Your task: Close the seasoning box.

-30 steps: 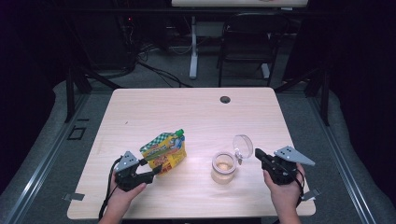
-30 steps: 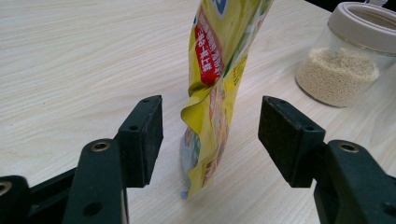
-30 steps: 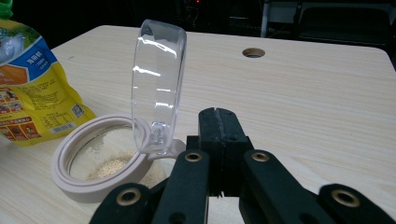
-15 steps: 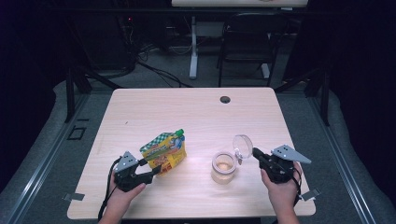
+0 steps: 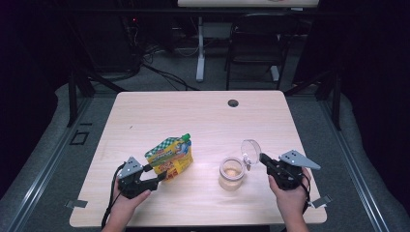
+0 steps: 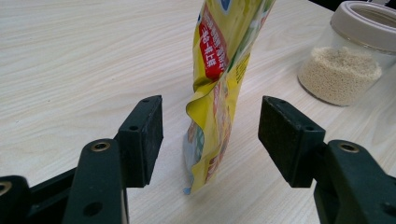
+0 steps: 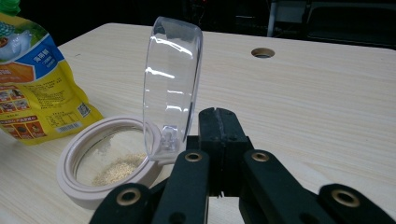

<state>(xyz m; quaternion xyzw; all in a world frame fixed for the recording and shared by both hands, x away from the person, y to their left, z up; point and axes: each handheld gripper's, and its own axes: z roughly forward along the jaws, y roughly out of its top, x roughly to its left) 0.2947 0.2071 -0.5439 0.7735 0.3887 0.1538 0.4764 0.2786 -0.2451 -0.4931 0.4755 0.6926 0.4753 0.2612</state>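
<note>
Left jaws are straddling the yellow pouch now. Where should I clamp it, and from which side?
Clamp the yellow pouch across its thin lower body, coming level from its near edge as the left gripper already does. It stands upright, edge-on between the open jaws, so its flat faces meet the pads. The crinkled bottom corner would likely fold.

A dim lab or studio: a lone pale wooden table on grey carpet, cables trailing at eleven o'clock, a black chair at twelve o'clock
</note>
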